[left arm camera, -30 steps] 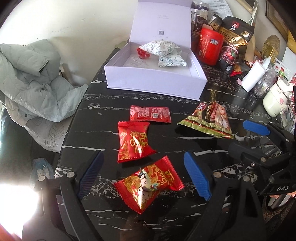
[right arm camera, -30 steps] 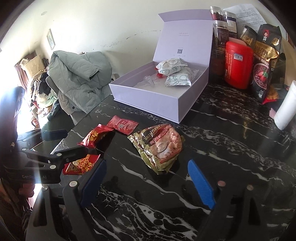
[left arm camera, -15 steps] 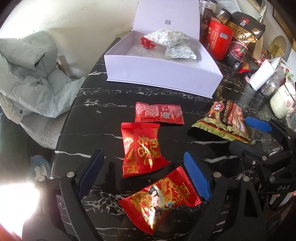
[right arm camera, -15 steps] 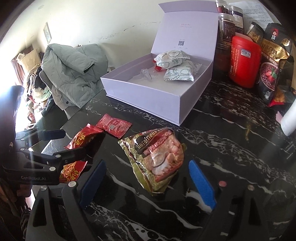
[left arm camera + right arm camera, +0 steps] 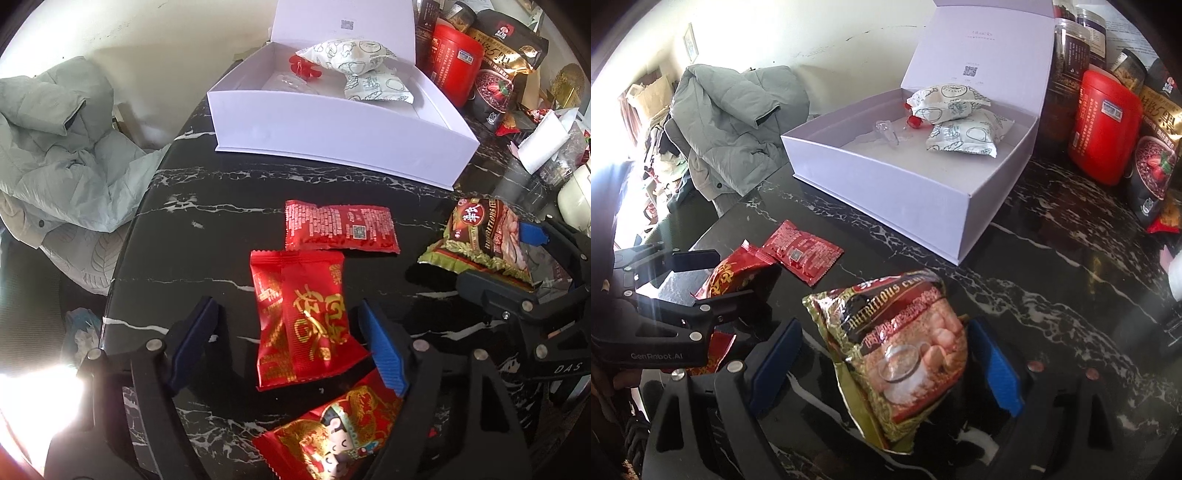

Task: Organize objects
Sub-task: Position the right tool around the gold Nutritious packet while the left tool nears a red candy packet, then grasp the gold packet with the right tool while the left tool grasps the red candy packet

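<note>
On a black marble table [image 5: 192, 236], the left gripper [image 5: 288, 343] sits spread wide around a red foil snack packet [image 5: 301, 317]. The right gripper [image 5: 882, 363], likewise unclenched, straddles a green-gold cereal sachet [image 5: 897, 354]. A white open box [image 5: 332, 125] stands behind.

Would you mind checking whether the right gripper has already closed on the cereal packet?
No, the right gripper is open, its blue fingers standing either side of the cereal packet, which lies on the black marble table.
</note>
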